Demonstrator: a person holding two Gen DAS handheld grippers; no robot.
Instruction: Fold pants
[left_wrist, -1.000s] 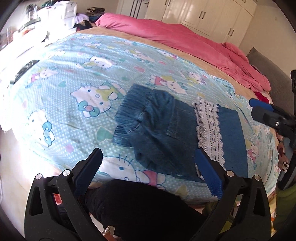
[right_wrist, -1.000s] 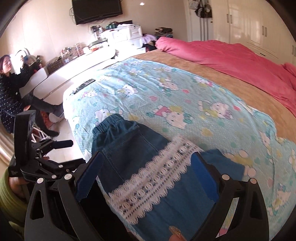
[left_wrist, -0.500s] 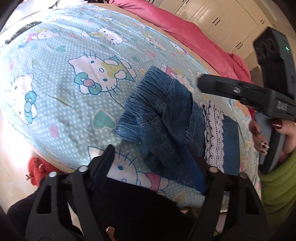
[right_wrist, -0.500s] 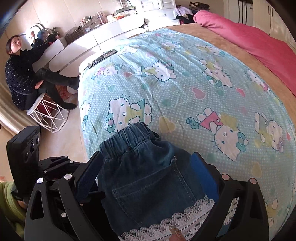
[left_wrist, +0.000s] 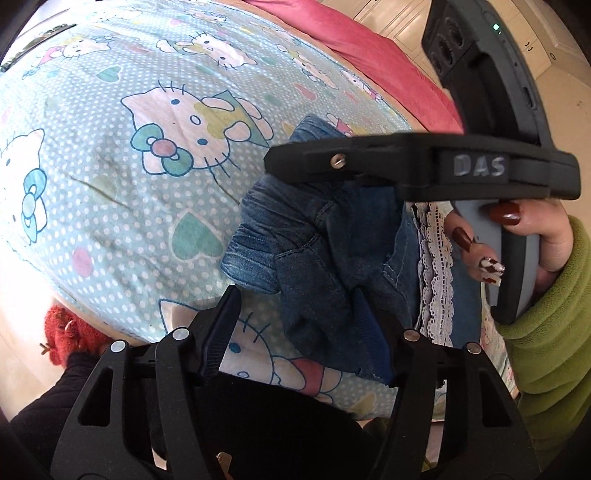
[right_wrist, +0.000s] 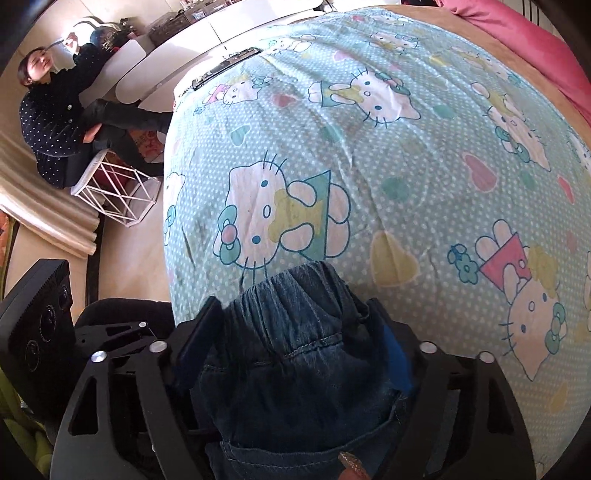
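Small blue denim pants (left_wrist: 325, 251) with a white lace band (left_wrist: 436, 266) lie folded near the front edge of a bed with a cartoon-cat sheet (left_wrist: 110, 177). My left gripper (left_wrist: 299, 328) is low over their near corner, jaws closing. One finger is on the denim and the other on the sheet, a gap beside it. My right gripper (right_wrist: 295, 332) straddles the gathered waistband (right_wrist: 291, 295), jaws closing, with denim filling the space between the pads. It crosses the left wrist view as a black bar (left_wrist: 406, 170) held by a hand (left_wrist: 535, 236).
A pink duvet (left_wrist: 369, 48) covers the far side of the bed. The bed's near edge drops to the floor, where a red item (left_wrist: 66, 332) lies. A person (right_wrist: 48, 122) sits on a white wire stool (right_wrist: 114, 192) to the left. A dark flat object (right_wrist: 225, 66) lies on the sheet's far corner.
Both grippers came down onto the pants and their jaws narrowed. The right gripper swept from the lace end to the waistband and now crosses the left wrist view.
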